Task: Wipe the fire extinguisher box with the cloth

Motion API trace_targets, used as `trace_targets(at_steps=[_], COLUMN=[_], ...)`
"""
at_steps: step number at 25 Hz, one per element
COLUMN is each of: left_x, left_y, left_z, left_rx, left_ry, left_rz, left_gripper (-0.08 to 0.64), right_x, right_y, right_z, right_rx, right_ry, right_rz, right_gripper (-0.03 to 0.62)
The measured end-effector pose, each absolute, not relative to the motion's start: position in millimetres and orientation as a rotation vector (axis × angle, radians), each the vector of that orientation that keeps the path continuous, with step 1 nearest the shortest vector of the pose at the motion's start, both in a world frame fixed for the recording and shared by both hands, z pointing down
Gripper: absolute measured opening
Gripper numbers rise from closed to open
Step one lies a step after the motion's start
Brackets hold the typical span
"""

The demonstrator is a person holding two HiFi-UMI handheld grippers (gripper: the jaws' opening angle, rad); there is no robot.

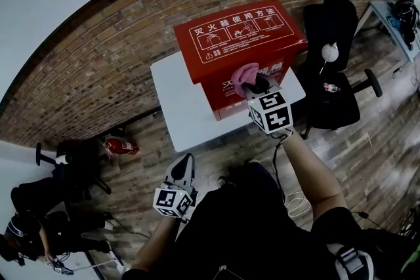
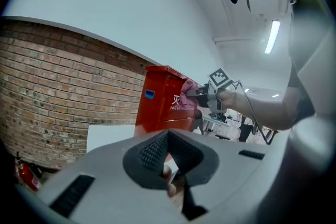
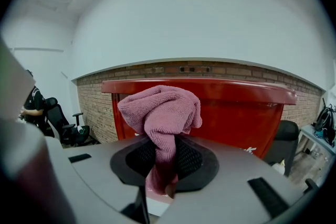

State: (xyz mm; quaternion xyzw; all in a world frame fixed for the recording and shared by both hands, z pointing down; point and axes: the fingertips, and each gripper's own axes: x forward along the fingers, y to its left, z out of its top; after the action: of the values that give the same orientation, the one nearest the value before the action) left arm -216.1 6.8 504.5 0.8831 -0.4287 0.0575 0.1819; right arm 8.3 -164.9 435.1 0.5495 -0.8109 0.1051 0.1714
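- Fire extinguisher box (image 1: 239,42): red, with white lettering and pictograms on its sloped lid. It stands upright at the far side of the white worktop (image 1: 184,108), close to the brick wall (image 1: 98,62).
- Right hand-held gripper (image 1: 261,84): raised to the front face of the box, just below the overhanging lid edge. Its jaws are pinching a pink cloth (image 1: 245,77).
- The cloth is clamped by its lower twisted part. The bunched upper part stands clear above the pads and lies against the box front.
- Left hand-held gripper (image 1: 186,162): held low near the person's body, well apart from the box and short of the worktop edge, pointing towards it. Its jaws are pressed together with nothing between them.
- Black office chair (image 1: 331,62): beside the worktop on the right.
- Small red fire extinguisher (image 1: 120,146): lying on the wood floor to the left.
- Person (image 1: 33,233): in dark clothing at far lower left, well apart from the worktop.
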Motion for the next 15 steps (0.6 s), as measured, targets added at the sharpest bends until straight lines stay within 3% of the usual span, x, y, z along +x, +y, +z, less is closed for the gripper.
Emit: trace_targets(at_steps=[15], left_x=[-141.5], left_y=[-17.2], left_z=[493.2], left_rx=[2.444], left_ry=[-1.355], left_rz=[0.069], left_gripper=[0.022], right_x=[48.2], right_y=[-166.1], right_z=[431.8], right_rx=[1.408], right_ry=[-2.378], right_rz=[0.327], right_gripper=[0.086])
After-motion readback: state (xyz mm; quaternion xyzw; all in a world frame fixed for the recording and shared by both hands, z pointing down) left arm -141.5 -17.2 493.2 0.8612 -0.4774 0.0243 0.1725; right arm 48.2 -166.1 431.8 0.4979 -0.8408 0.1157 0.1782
